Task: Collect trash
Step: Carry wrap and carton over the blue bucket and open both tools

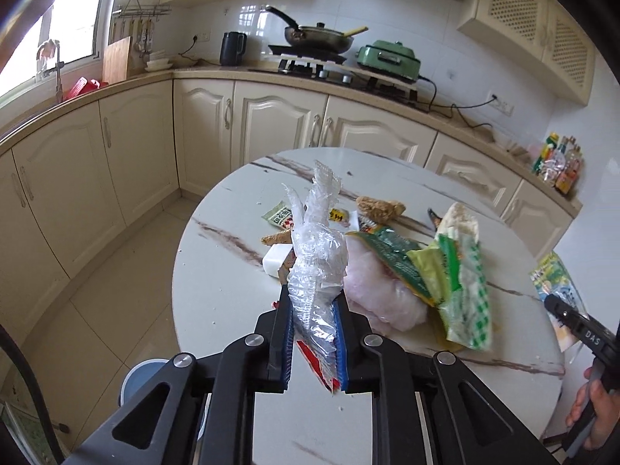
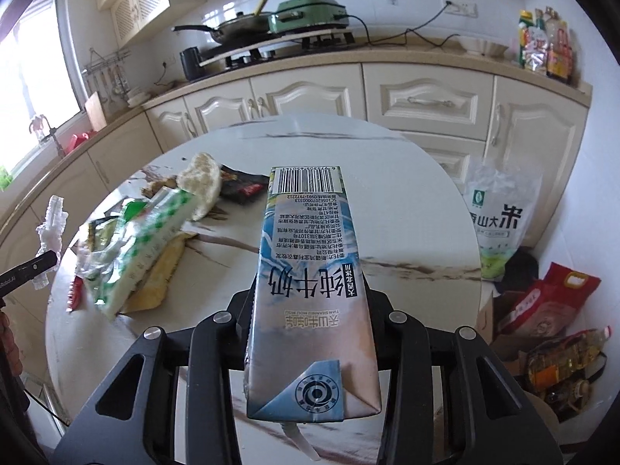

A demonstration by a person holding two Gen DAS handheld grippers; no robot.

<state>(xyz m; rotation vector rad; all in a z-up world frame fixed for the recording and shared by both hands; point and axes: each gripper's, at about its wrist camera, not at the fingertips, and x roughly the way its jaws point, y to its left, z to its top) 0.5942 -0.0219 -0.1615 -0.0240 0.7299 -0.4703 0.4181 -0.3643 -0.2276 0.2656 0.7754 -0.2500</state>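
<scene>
- The left tongs (image 1: 314, 333) were clamped narrow on a crumpled clear wrap (image 1: 316, 255), which stood up from between the blue pads (image 1: 287, 345); a red-and-white scrap (image 1: 316, 364) was caught there with it.
- The right tongs (image 2: 310, 310) gripped a milk carton (image 2: 310, 271) by its sides, barcode end pointing away, folded end nearest the camera.
- Both loads were held above the round marble counter (image 1: 232, 302).
- In the left wrist view, a hand (image 1: 593, 407) at the right edge held the other tool over the counter's rim.
- Just beyond the wrap lay the trash pile: a pale pink bag (image 1: 379, 290), with a green-checked wrapper (image 1: 471, 294) and a dark green packet (image 1: 391, 255) lying over it.
- Beside the pile were a white block (image 1: 276, 261), a small green-and-white packet (image 1: 279, 215) and a brown lump (image 1: 379, 206).
- A piece of flatbread (image 2: 201, 186) leaned at the pile's far end, with a black packet (image 2: 242, 186) next to it.
- Past the counter, on the floor at the right, stood a rice bag (image 2: 500, 224), a red sack (image 2: 542, 302) and an oil bottle (image 2: 562, 360).
- Furthest off, cream cabinets (image 1: 271, 120) ran under the worktop, which carried a wok (image 1: 317, 37) on the stove, a green cooker (image 1: 387, 60) and a black kettle (image 1: 232, 48).
</scene>
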